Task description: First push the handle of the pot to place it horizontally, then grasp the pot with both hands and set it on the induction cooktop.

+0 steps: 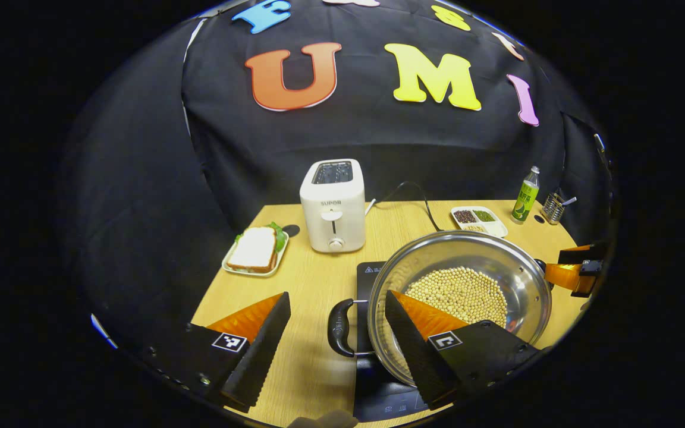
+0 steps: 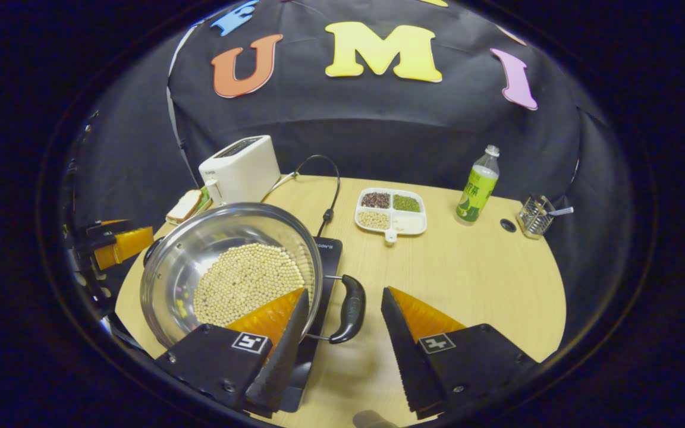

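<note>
The round steel pot of pale beans sits on the black induction cooktop, at two o'clock from the wide-open left gripper; the right gripper gapes wide too.

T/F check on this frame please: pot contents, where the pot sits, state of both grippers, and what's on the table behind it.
1. The pot holds pale round beans. True.
2. The pot sits on bare table, clear of the induction cooktop. False: it is over the cooktop, whose dark edge shows beside and under it.
3. The left gripper has its jaws open, apart on either side of the pot's black handle. True.
4. The right gripper is shut on the other handle. False: its jaws stand open around it.
5. The toaster stands right of the green bottle. False: it is to its left.
6. A sandwich lies on a plate beside the toaster. True.
</note>
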A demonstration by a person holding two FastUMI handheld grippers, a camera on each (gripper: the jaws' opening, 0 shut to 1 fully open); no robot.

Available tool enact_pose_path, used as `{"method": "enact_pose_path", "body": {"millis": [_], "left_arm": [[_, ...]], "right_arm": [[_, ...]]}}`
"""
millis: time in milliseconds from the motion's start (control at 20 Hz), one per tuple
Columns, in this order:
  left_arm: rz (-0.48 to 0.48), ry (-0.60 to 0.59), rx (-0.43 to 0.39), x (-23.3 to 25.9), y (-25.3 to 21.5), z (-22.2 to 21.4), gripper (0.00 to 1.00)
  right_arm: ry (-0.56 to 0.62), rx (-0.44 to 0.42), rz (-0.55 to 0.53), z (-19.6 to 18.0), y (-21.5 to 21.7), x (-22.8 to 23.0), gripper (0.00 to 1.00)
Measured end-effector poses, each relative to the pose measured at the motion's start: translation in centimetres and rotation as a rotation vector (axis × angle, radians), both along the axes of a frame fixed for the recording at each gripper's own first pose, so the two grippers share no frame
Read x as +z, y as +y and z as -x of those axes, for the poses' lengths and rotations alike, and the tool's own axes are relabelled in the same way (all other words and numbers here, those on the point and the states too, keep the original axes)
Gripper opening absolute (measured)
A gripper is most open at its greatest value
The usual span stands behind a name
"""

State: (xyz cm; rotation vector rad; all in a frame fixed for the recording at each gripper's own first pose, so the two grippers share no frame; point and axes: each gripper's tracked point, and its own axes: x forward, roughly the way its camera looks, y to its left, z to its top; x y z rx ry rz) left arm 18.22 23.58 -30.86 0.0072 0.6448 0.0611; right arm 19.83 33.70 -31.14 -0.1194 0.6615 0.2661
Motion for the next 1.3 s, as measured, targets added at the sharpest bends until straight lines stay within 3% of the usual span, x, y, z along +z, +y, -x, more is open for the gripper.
{"method": "enact_pose_path", "body": {"millis": [150, 300, 550, 900, 1000, 1300], "left_arm": [[-0.011, -0.054, -0.015, 2.6, -1.6, 1.3, 0.95], [0.048, -0.112, -0.085, 5.7, -5.7, 2.8, 0.95], [0.015, -0.261, -0.042, 11.9, -9.2, 5.5, 0.97], [0.012, -0.404, -0.043, 19.7, -17.1, 10.4, 0.97], [0.013, -0.439, -0.049, 21.9, -19.6, 12.0, 0.97], [0.035, -0.551, -0.032, 28.1, -27.3, 16.5, 0.96]], "right_arm": [[-0.061, 0.020, 0.013, 1.1, -0.7, 2.3, 0.78], [-0.136, 0.046, -0.002, 2.5, -1.6, 4.9, 0.79], [-0.251, 0.042, 0.014, 5.3, -6.0, 10.1, 0.81], [-0.433, 0.019, 0.003, 9.5, -14.6, 19.2, 0.85], [-0.490, 0.020, 0.006, 10.8, -17.6, 21.9, 1.00], [-0.576, -0.011, -0.068, 15.1, -26.4, 26.5, 1.00]]}}
